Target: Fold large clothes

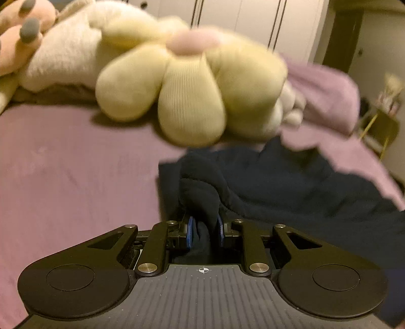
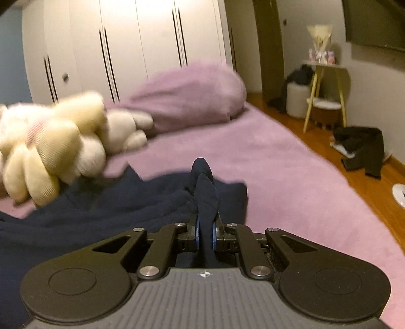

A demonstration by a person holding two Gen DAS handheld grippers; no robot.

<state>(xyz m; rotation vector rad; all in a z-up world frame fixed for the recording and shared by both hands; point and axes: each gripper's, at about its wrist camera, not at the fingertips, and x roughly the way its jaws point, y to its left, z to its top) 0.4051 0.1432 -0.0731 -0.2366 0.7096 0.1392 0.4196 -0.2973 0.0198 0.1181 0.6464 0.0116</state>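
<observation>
From the left wrist, the left gripper point(image 1: 204, 227) is clenched on a bunched fold of the dark navy fleece garment point(image 1: 291, 182), the cloth pinched between its blue pads. The rest of the garment spreads to the right of that gripper across the mauve bed sheet point(image 1: 71, 162). Beyond the garment lies a pale yellow flower-shaped plush cushion point(image 1: 187, 83) with a pink centre, a cream plush toy point(image 1: 65, 53) behind it, and a mauve pillow point(image 1: 329, 91) to its right. White wardrobe doors point(image 1: 248, 17) back the bed.

From the right wrist, the right gripper point(image 2: 205, 232) grips another raised fold of the garment point(image 2: 101, 212), which trails left of it over the bed sheet point(image 2: 291, 182). The cushion point(image 2: 50, 151) sits at the garment's far left edge, the pillow point(image 2: 192, 93) beyond. Right of the bed, on the wooden floor point(image 2: 359, 182), stand a small yellow-legged side table point(image 2: 324, 83) and a heap of dark clothing point(image 2: 362, 146); the wardrobe doors point(image 2: 126, 45) rise behind the pillow.
</observation>
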